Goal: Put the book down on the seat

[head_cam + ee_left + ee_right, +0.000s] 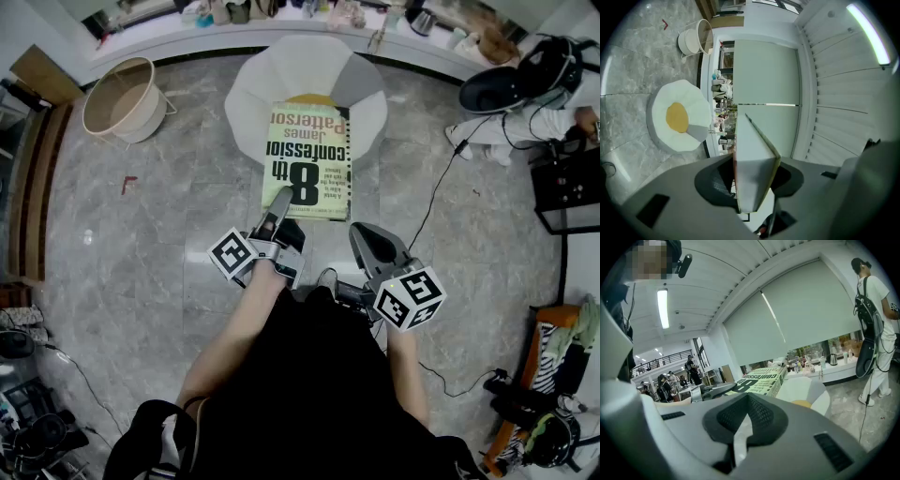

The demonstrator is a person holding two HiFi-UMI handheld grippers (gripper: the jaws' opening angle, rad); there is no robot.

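A pale green book with big black print is held flat above a white petal-shaped seat with a yellow centre. My left gripper is shut on the book's near edge. In the left gripper view the book stands edge-on between the jaws of the left gripper, with the seat on the floor beyond. My right gripper is pulled back near my body, right of the book and apart from it. In its own view the right gripper is shut with nothing in it, and the book and the seat lie ahead.
A round cream basket stands on the marble floor at the far left. A long white counter with clutter runs behind the seat. A person stands at the right near a black cabinet. A cable trails across the floor.
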